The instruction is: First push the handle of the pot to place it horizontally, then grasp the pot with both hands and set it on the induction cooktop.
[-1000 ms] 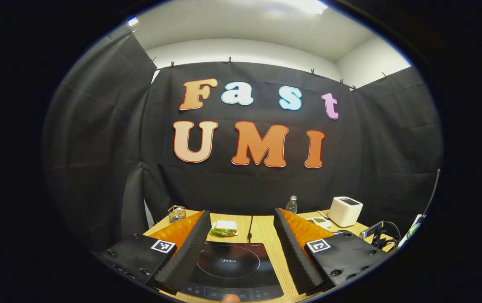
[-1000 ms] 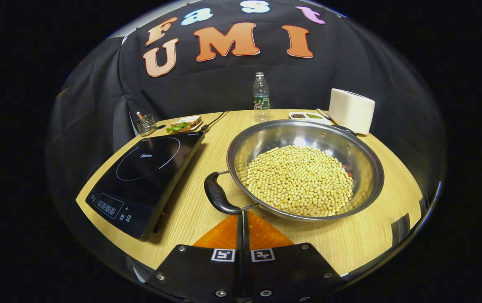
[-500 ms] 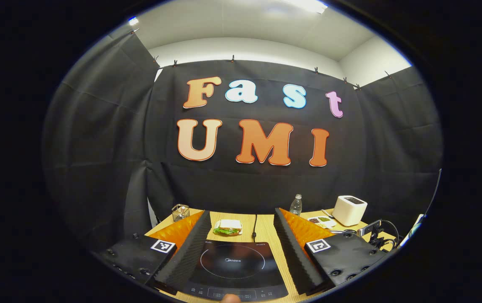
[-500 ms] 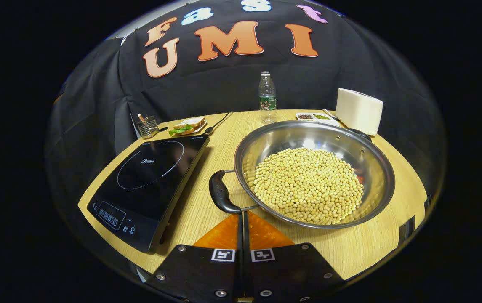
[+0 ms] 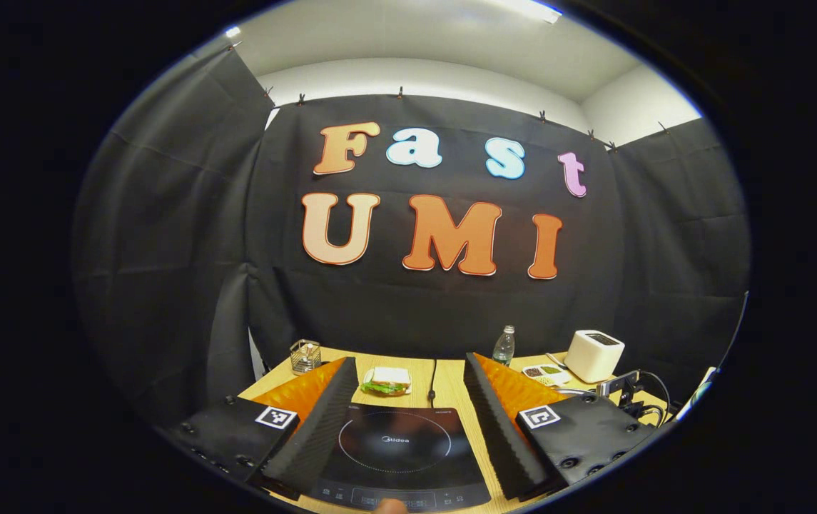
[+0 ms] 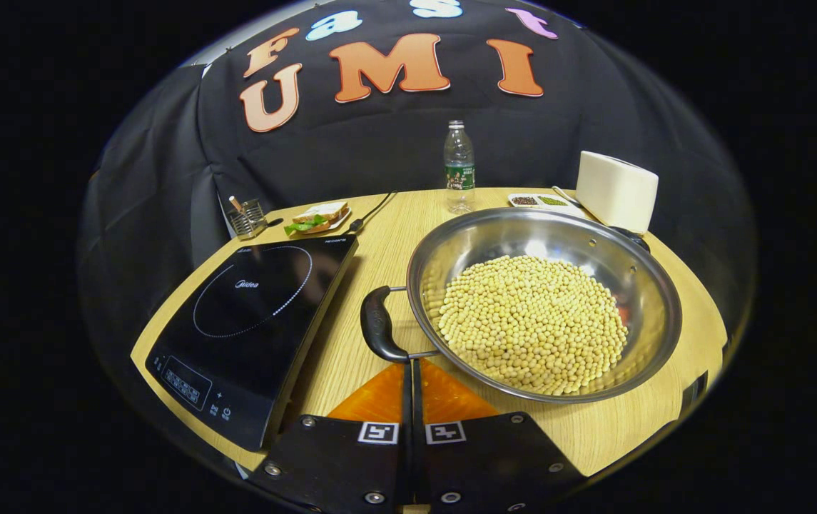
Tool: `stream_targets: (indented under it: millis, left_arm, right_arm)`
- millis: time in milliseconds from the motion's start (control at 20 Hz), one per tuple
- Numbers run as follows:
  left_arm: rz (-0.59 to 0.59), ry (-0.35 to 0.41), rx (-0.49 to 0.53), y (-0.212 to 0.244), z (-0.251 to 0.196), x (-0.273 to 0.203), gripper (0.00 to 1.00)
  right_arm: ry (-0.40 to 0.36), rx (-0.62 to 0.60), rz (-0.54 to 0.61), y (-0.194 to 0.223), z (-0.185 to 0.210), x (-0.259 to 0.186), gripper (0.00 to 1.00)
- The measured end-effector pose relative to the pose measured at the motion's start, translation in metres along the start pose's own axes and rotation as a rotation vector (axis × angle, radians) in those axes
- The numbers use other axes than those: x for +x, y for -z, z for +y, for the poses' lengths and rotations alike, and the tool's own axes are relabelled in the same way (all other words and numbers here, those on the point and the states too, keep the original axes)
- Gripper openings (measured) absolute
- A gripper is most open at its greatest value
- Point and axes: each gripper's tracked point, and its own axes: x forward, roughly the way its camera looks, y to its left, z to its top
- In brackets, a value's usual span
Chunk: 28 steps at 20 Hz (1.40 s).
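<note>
Steel, wide and shallow, the pot (image 6: 544, 307) sits on the tabletop (image 6: 379, 264) just right of the cooktop (image 6: 251, 314), its bowl heaped with loose pale beans (image 6: 533, 321). I judge it heavy for its size, rigid, and slick on its polished wall, so the rim is a poor place for my fingers; the beans would also slide and spill if it tips. One black looped handle (image 6: 378, 332) stands out on the near left side on two thin wire stems, and another handle (image 6: 629, 235) peeks past the far right rim, beside the white toaster (image 6: 616, 189). Those two are where I would take hold, one each side, keeping the pot level. My right gripper (image 6: 408, 368) has its orange fingers pressed together with nothing between them, tips just at the near handle's lower end; whether they touch it I cannot tell. Closed like this they suit a nudge on the handle, which I judge is the step in hand. My left gripper (image 5: 404, 371) has its fingers spread wide and empty, hovering over the cooktop (image 5: 397, 453), with a sandwich (image 5: 385, 382) and a bottle (image 5: 502, 346) beyond.
</note>
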Motion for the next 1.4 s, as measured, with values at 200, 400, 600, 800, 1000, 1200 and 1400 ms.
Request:
stream_targets:
  millis: [200,400,600,800,1000,1200,1400]
  left_arm:
    - [0.008,0.003,-0.001,0.002,-0.001,0.005,0.98]
    - [0.017,0.01,0.001,0.008,-0.003,0.012,0.97]
    - [0.035,0.01,-0.005,0.013,-0.003,0.018,0.98]
    - [0.036,-0.002,-0.017,0.014,0.002,0.021,0.99]
    - [0.039,-0.004,-0.013,0.017,0.003,0.022,0.99]
    - [0.04,0.0,-0.007,0.017,0.0,0.022,0.99]
    - [0.037,-0.005,0.002,0.014,0.001,0.019,0.99]
  right_arm:
    - [-0.009,0.004,0.002,-0.005,0.006,0.008,0.0]
    - [-0.013,0.011,0.003,-0.01,0.01,0.018,0.0]
    - [-0.019,0.013,0.005,-0.014,0.016,0.023,0.0]
    - [-0.024,0.016,0.005,-0.019,0.021,0.029,0.0]
    - [-0.025,0.024,0.006,-0.022,0.026,0.035,0.0]
    - [-0.026,0.025,0.008,-0.025,0.029,0.04,0.0]
    - [-0.033,0.028,0.007,-0.028,0.034,0.044,0.0]
